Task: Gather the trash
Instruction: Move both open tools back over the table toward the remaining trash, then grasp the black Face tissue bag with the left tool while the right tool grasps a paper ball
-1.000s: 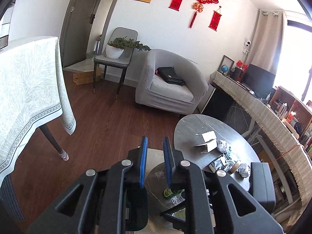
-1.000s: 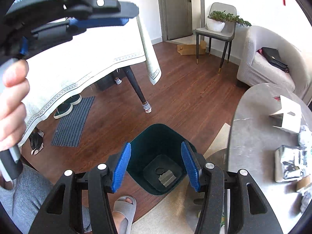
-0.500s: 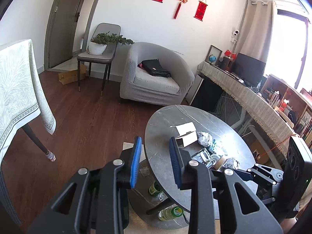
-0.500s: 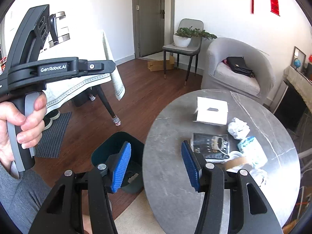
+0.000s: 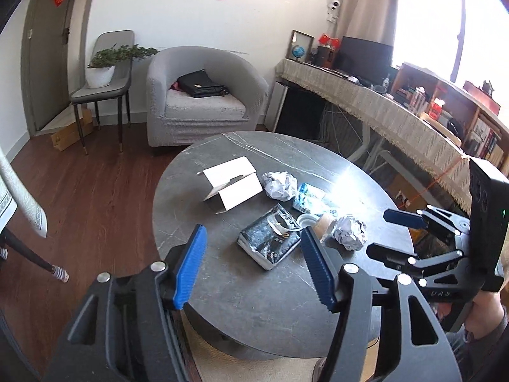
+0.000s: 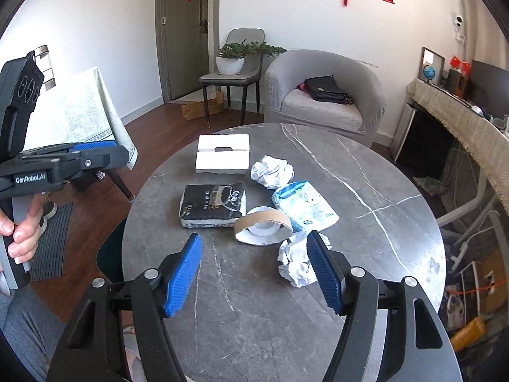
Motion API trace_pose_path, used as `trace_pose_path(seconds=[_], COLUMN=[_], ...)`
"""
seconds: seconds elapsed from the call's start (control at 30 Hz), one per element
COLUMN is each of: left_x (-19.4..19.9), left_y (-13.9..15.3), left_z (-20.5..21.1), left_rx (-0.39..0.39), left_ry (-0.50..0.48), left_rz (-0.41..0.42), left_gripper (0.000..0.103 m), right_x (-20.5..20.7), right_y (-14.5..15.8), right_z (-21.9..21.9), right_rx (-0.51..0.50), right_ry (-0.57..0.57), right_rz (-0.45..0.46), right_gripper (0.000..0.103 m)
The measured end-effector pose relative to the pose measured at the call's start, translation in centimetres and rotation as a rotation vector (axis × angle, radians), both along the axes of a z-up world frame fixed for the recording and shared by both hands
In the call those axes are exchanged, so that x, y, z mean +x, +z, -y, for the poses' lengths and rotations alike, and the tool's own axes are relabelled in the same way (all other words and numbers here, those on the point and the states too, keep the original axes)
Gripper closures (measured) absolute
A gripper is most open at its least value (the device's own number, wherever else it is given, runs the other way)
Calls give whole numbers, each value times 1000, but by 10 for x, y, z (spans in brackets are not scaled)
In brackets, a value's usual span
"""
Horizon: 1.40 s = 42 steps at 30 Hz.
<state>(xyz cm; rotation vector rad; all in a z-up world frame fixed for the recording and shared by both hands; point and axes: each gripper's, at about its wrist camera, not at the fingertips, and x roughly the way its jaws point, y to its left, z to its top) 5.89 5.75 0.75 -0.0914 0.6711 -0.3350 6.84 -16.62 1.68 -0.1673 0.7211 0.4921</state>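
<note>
Trash lies on a round grey marble table (image 6: 366, 191): a white cardboard box (image 6: 222, 154), a black packet (image 6: 213, 205), two crumpled paper balls (image 6: 272, 172) (image 6: 294, 262), a blue-white wrapper (image 6: 305, 205) and a tape roll (image 6: 262, 224). My right gripper (image 6: 254, 273) is open and empty above the table's near side, the near paper ball by its right finger. My left gripper (image 5: 253, 265) is open and empty, with the black packet (image 5: 270, 238) ahead between its fingers. A dark teal bin (image 6: 109, 251) peeks out at the table's left edge.
A grey armchair (image 6: 324, 92) with a black bag stands behind the table. A chair with a potted plant (image 6: 235, 60) is by the door. A cloth-covered table (image 6: 76, 111) is at left, a long draped counter (image 6: 470, 133) at right. Wooden floor at left.
Both grippers have swung from the floor and bin up over the round table. The left gripper's fingers have opened wide. The trash now lies right in front of both.
</note>
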Motion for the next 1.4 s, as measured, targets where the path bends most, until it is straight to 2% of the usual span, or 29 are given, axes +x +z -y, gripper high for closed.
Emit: trace_pose_path(seconds=[0.03,0.1,0.2,0.3,0.37,0.53,0.8,1.07,1.17,1.4], left_x=[2,9,19,27,33,42,62,78,82,85], left_y=[-4,-16,-35,-47,-51,-61,-75,-74,-76,-82], left_z=[7,17,23,27,27,26,35,39,41,59], left_rx=[27,85,124,126,139,139,183,186,162,200], left_ry=[-37,-87,-120,-152,-145,-149,-164,-154,-163,-198], left_rz=[8,9,-16,-41,-39,-63,-102,-118,-129,-131], left_gripper=[31,28,23,23,20,19,19,20,20,19], right_x=[3,8,12,15,17,21,30,38,40,48], right_y=[-4,-12,-21,-25,-25,-28,-43,-58,-58,-60], right_z=[6,13,20,24,28,35,35,34,35,32], right_rx=[15,41,59,59,73,119,117,101,103,79], right_ry=[-9,-16,-20,-22,-30,-27,-18,-32,-43,-44], right_rz=[-19,-53,-83,-95,-95,-119,-159,-199,-206,-195], right_gripper=[33,33,33,33,33,32,31,31,31,31])
